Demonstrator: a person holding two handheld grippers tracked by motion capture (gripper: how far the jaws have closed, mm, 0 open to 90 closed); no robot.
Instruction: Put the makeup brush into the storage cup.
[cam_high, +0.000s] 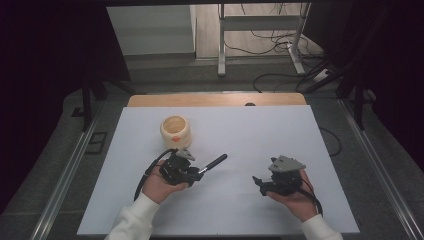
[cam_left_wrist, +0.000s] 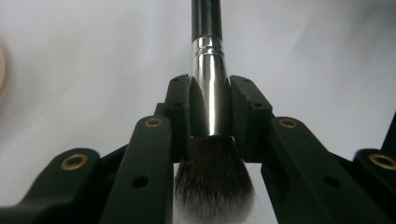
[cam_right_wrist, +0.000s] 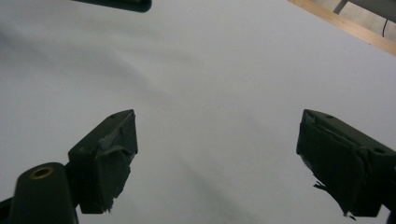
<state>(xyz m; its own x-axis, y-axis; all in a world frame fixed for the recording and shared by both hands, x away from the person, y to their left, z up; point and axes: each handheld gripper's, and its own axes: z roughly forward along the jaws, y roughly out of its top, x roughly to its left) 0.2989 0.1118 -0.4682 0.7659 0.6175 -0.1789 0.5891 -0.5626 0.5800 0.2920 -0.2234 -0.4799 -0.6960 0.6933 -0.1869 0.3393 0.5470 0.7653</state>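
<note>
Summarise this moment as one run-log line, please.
left gripper: shut on brush ferrule | right gripper: open, empty | cup: upright behind left gripper

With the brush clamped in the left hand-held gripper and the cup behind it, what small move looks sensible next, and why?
Probably swing the left hand-held gripper toward the cream cup and tip the brush upright over its mouth. The jaws are shut on the metal ferrule, the black handle points away from the cup, which stands open and close behind. The right hand-held gripper is open and holds nothing.
</note>
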